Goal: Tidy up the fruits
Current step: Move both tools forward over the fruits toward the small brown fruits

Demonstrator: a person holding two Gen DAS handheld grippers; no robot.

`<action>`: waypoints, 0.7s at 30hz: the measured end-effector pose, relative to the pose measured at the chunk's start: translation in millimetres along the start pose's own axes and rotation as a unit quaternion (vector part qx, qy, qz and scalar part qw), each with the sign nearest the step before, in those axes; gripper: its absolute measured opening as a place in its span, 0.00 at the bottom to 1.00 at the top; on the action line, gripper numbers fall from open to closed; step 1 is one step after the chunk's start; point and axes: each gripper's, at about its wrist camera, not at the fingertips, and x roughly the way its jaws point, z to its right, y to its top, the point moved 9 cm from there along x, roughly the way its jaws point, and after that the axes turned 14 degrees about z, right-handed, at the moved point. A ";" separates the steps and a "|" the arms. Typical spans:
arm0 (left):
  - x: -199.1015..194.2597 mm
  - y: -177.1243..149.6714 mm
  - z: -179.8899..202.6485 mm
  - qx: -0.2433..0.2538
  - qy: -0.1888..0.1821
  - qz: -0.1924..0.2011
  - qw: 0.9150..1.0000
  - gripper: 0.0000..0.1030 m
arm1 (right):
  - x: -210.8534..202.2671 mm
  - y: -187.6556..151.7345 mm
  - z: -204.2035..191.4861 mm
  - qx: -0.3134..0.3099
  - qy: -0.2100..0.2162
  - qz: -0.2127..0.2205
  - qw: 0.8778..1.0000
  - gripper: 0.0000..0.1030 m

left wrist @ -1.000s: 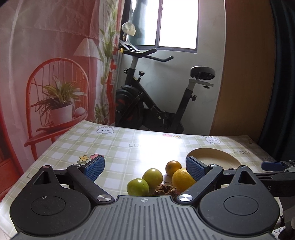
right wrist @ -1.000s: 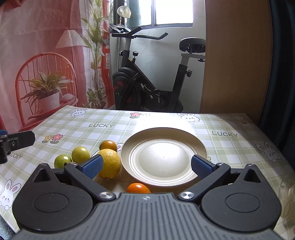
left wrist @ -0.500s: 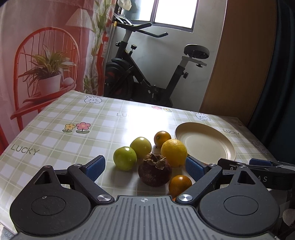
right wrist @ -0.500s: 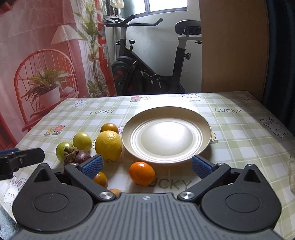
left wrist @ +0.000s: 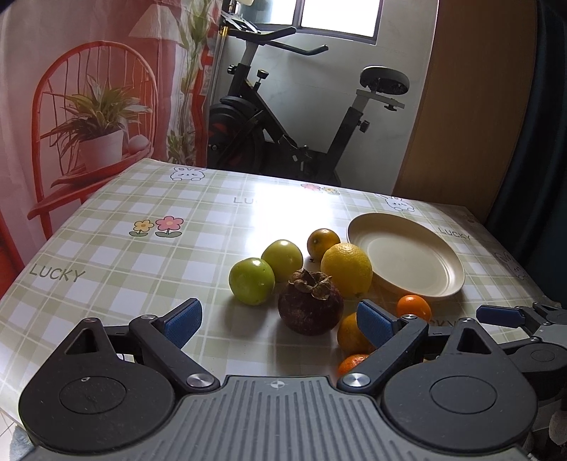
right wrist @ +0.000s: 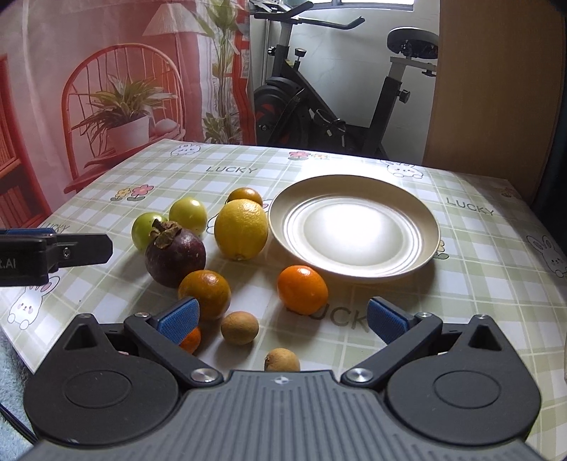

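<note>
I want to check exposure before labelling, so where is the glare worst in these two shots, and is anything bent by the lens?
Right wrist view: window light washes out the centre of the round cream plate. Left wrist view: a white glare patch falls on the green checked tablecloth behind the fruit, and the window is blown out. Both views: fisheye curves the table edges and wooden wall panel.

Bright window [left wrist: 338,16] backlight, glare on tablecloth [left wrist: 280,209], fisheye-curved edges.

Home rm: exercise bike [left wrist: 304,117] by window, checked tablecloth [right wrist: 478,255].
</note>
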 end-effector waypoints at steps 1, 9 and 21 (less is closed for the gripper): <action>0.0 -1.0 -0.3 -0.005 -0.002 -0.001 1.000 0.93 | 0.2 -2.9 -2.5 -0.003 0.005 -0.005 1.000 0.99; 0.3 -9.0 -0.4 -0.006 0.006 -0.004 1.000 0.91 | -1.6 -13.0 -8.6 -0.002 0.029 -0.015 0.999 0.93; 3.8 -22.6 21.9 0.025 -0.028 -0.016 0.999 0.58 | -10.3 -29.1 2.2 -0.024 0.040 -0.007 0.999 0.49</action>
